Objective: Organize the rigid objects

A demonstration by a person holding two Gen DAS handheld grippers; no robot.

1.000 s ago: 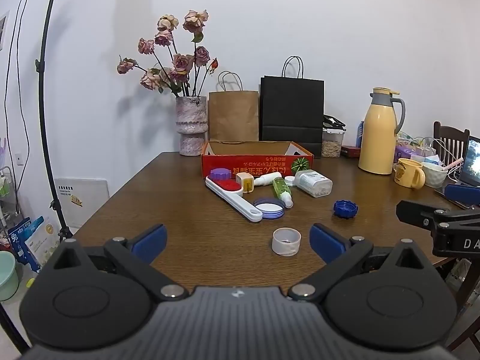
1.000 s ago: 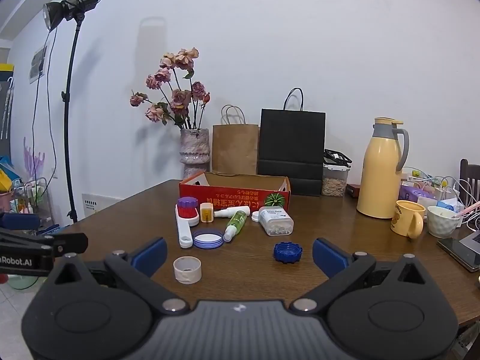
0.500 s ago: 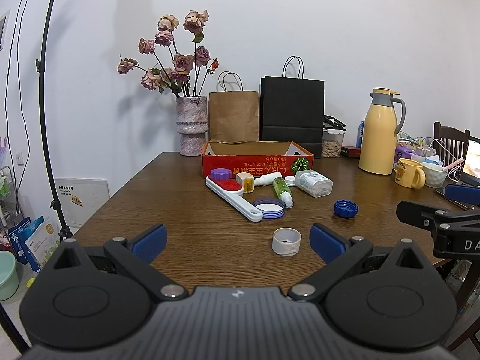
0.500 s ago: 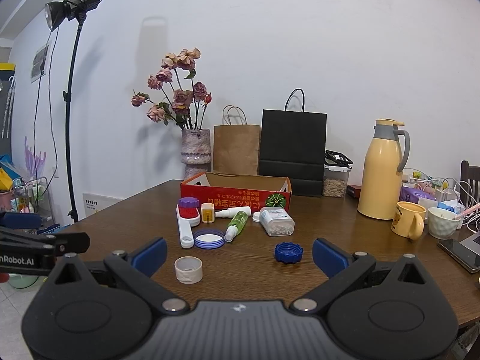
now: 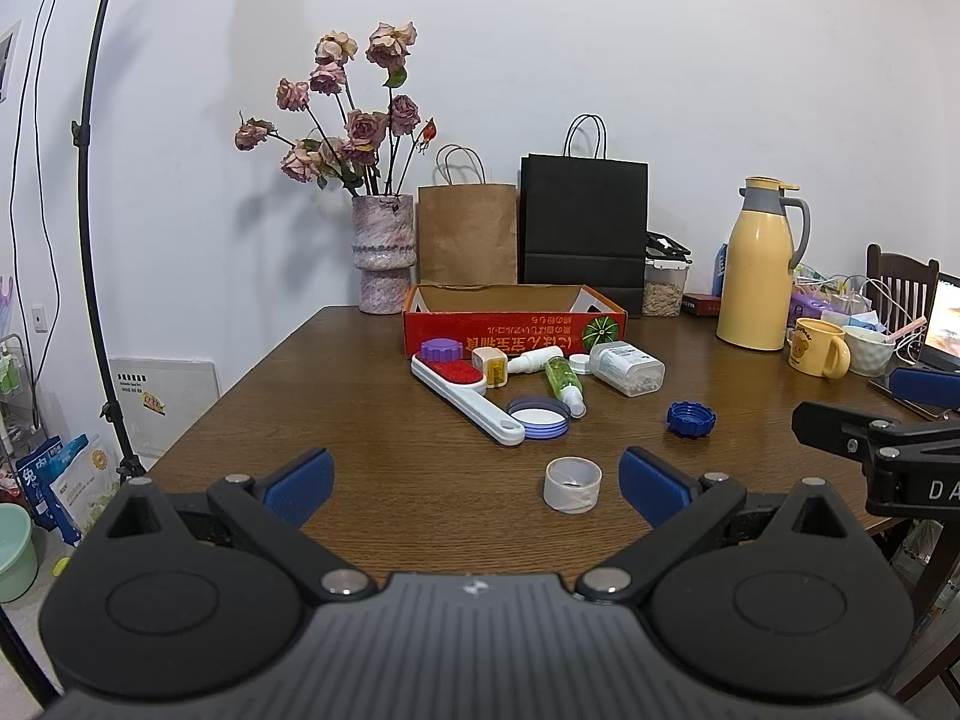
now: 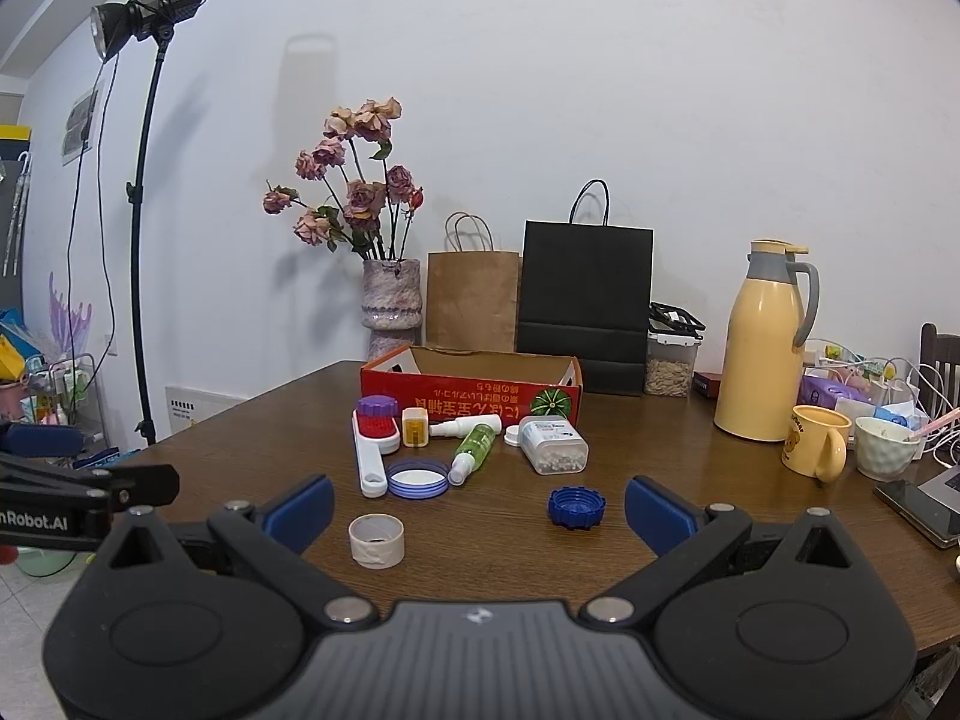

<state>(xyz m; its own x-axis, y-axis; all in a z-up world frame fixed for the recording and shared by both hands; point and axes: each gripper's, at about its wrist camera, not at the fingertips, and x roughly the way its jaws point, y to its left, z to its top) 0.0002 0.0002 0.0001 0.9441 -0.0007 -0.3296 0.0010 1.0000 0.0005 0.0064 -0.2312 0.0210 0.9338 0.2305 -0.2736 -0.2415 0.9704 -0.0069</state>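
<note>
A red cardboard box (image 5: 513, 324) (image 6: 474, 391) stands open on the wooden table. In front of it lie small items: a white lint brush (image 5: 465, 393) (image 6: 373, 450), a purple cap (image 5: 441, 350), a green bottle (image 5: 562, 378) (image 6: 474, 447), a clear pill box (image 5: 627, 367) (image 6: 552, 444), a blue-rimmed lid (image 5: 538, 416) (image 6: 418, 478), a blue cap (image 5: 690, 419) (image 6: 576, 506) and a roll of white tape (image 5: 572, 484) (image 6: 376, 540). My left gripper (image 5: 477, 486) is open and empty above the near table edge. My right gripper (image 6: 480, 507) is open and empty, near the blue cap.
A vase of dried roses (image 5: 384, 252), a brown bag (image 5: 468, 234) and a black bag (image 5: 583, 222) stand behind the box. A yellow jug (image 5: 757, 276), a yellow mug (image 5: 819, 348), a bowl and a laptop are at the right. A light stand (image 5: 90, 180) is at the left.
Both grippers have barely shifted; the right wrist view has moved slightly closer to the table. Nothing was taken hold of or moved.
</note>
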